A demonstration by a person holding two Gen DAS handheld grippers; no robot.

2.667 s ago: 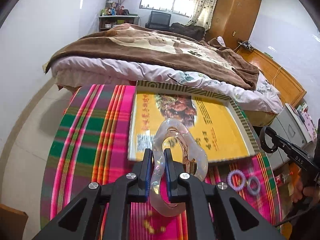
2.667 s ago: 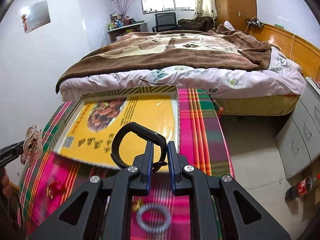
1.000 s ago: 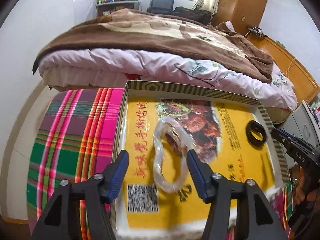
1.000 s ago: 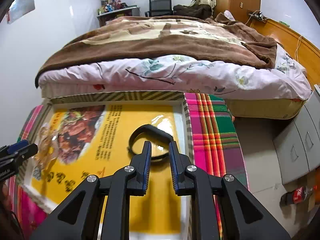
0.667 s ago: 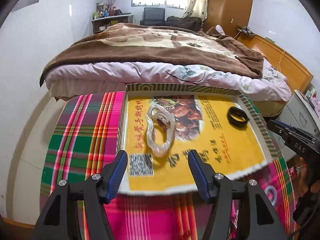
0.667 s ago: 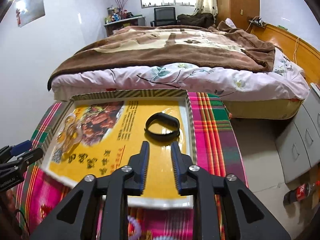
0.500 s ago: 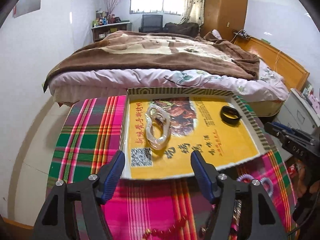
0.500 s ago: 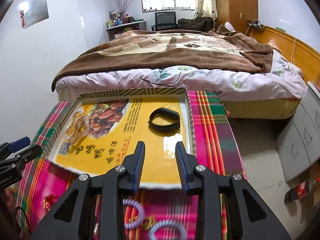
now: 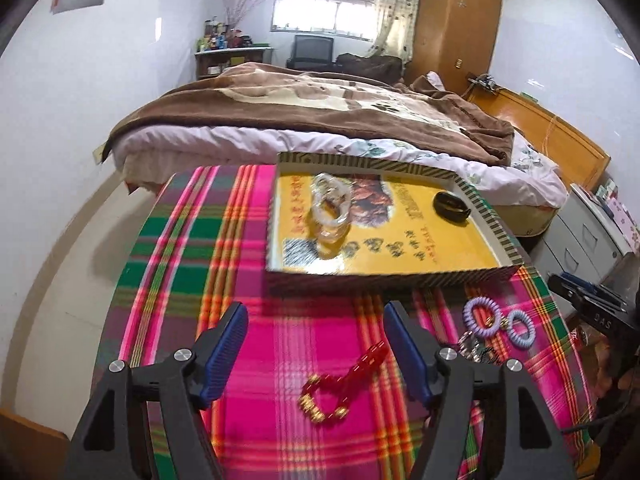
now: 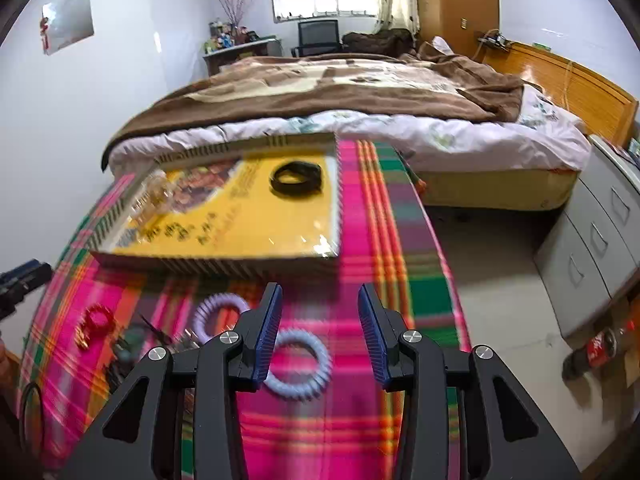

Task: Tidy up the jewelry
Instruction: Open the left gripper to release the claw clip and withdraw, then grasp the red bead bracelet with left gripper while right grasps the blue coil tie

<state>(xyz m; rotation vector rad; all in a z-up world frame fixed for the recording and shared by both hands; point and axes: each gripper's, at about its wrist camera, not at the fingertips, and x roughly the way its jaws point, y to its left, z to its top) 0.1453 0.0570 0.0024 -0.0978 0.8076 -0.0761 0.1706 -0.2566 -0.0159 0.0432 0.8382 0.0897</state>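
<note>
Red bead bracelet (image 9: 340,384) lies between spread left gripper (image 9: 316,344) fingers; right gripper (image 10: 318,332) spread, empty, lilac coil ring (image 10: 298,364) beside left finger.

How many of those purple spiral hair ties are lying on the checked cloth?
2. The larger purple hair tie lies on the cloth just in front of the yellow tray; the smaller purple hair tie sits beside it, nearer the cloth's right edge. Others may be hidden.
</note>
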